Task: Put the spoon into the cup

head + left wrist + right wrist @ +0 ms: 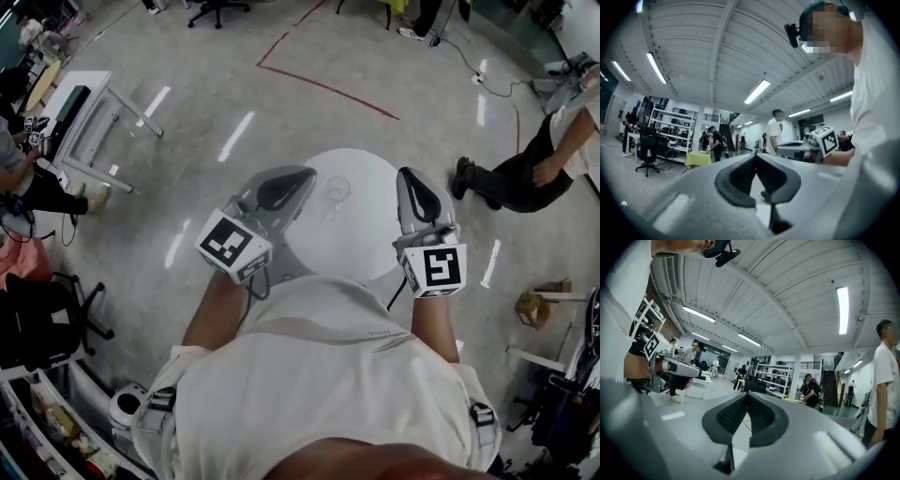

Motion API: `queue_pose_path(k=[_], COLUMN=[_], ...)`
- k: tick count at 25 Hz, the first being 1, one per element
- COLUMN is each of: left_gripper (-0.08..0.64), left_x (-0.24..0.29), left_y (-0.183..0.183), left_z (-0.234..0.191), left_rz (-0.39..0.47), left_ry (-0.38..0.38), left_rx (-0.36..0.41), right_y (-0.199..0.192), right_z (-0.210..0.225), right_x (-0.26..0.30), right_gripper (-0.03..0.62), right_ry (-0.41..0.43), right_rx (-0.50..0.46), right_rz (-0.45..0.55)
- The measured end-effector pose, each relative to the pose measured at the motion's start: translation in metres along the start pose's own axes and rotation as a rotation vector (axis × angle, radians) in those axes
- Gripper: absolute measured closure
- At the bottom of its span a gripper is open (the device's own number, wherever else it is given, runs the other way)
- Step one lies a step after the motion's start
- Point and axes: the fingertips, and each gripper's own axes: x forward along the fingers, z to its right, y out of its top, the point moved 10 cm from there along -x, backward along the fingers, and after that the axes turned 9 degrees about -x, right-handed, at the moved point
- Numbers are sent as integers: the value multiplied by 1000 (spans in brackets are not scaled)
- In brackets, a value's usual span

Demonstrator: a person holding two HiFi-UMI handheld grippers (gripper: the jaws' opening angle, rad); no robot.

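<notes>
A clear glass cup [337,191] stands on the round white table [375,234] below me. I cannot make out the spoon in any view. My left gripper [307,174] is raised over the table's left edge and points level; in the left gripper view its jaws [755,155] meet at the tips with nothing between them. My right gripper [407,174] is held up over the table's right edge, to the right of the cup. Its jaws [747,394] are shut and empty in the right gripper view. Both gripper views look out across the room, not at the table.
A person [548,155] stands to the right of the table and another [19,178] is at the far left. A white desk [89,117] stands at the upper left, a black chair [42,323] at the left, and a cardboard box [534,306] at the right.
</notes>
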Motion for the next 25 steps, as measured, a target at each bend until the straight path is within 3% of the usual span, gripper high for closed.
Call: queue_pose_path(k=[10,25], left_gripper=[558,558], left_x=[-3,-19], left_y=[-4,-8], left_z=[11,24], left_rz=[-1,-32], left_ry=[22,85], left_rx=[10,27], right_y=[-4,-6], right_z=[7,-5], right_x=[-16,-19], right_gripper=[586,586], right_ry=[-37,40], right_rx=[20,45], right_rz=[35,47])
